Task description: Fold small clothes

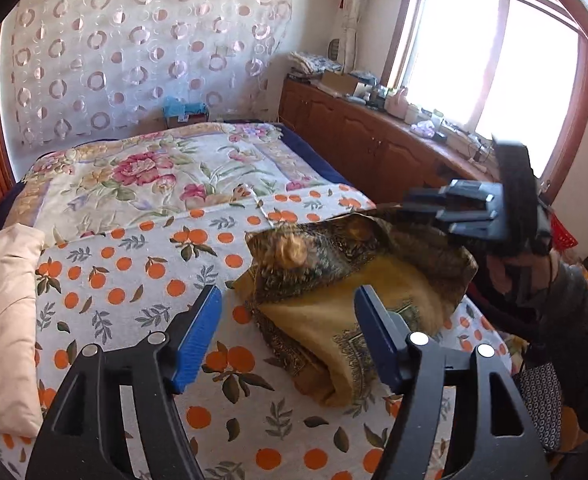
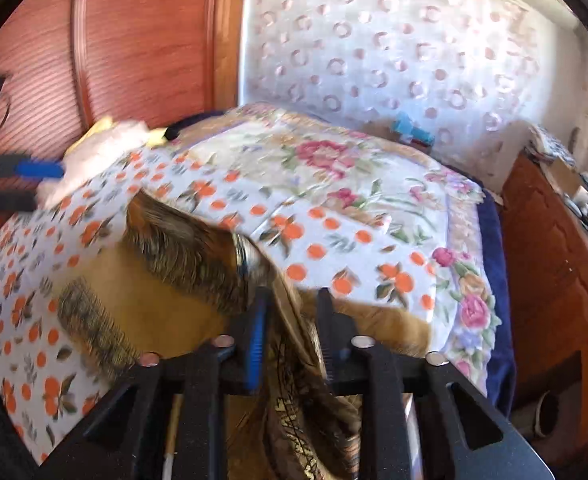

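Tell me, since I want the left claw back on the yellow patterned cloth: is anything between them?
Nothing visible. The left claw hangs open just short of the yellow patterned cloth, with only the orange-print sheet below. The right claw has cloth between its fingers.

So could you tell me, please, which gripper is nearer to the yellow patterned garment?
Right. The right gripper has a fold of the yellow patterned garment running between its fingers, lifting it off the bed; the left gripper hovers open just short of it, touching nothing.
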Motion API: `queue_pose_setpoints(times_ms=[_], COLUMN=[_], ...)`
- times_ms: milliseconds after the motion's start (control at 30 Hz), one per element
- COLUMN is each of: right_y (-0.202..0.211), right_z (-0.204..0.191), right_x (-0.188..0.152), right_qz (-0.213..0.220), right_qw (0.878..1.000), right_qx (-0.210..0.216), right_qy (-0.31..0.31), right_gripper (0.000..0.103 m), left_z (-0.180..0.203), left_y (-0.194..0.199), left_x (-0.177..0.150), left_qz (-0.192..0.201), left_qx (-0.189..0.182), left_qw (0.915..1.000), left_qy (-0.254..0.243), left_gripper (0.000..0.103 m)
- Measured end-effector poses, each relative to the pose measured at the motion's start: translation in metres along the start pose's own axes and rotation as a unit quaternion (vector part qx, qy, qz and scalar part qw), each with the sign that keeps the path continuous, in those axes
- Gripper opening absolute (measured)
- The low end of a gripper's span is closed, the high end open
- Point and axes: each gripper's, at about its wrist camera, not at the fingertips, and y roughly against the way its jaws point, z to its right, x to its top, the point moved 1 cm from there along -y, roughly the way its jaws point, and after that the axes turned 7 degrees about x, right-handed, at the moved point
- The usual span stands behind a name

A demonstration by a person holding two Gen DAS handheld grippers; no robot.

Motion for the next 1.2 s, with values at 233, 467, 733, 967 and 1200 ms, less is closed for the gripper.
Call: queue_pose_setpoints(times_ms=[233, 467, 733, 967, 1200], right_y=[0.056, 0.065, 0.021, 0.02, -0.017], right_z=[0.022, -0.004, -0.003, 0.065, 0.088], right_x=[-0.016, -0.068, -0.07, -0.029, -0.044], right_qz=[0.073, 0.0, -0.066, 0.037, -0.01], right_qw=[0.995, 0.998, 0.996, 0.99, 0.976], right_qx=[-0.036, -0.034, -0.055, -0.043, -0.088], right_qy=[-0.063, -0.061, -0.007, -0.128, -0.199], right_gripper=[0.055, 0.055, 0.034, 0.011, 0.009], left_z=[0.021, 0.023, 0.017, 0.013, 0.006], left_y=[-0.045, -0.06, -0.071, -0.076, -0.076], left_x=[-0.013, -0.016, -0.021, -0.025, -0.02], left_qz=[-0.046, -0.053, -0.064, -0.068, -0.061], left_qx=[-0.013, -0.015, 0.009, 0.027, 0.032], left_qw=[0.9984, 0.9981, 0.9977, 0.9972, 0.9976], left_qy=[-0.031, -0.03, -0.019, -0.014, -0.007], left_gripper=[0.07, 0.07, 0.07, 0.07, 0.07])
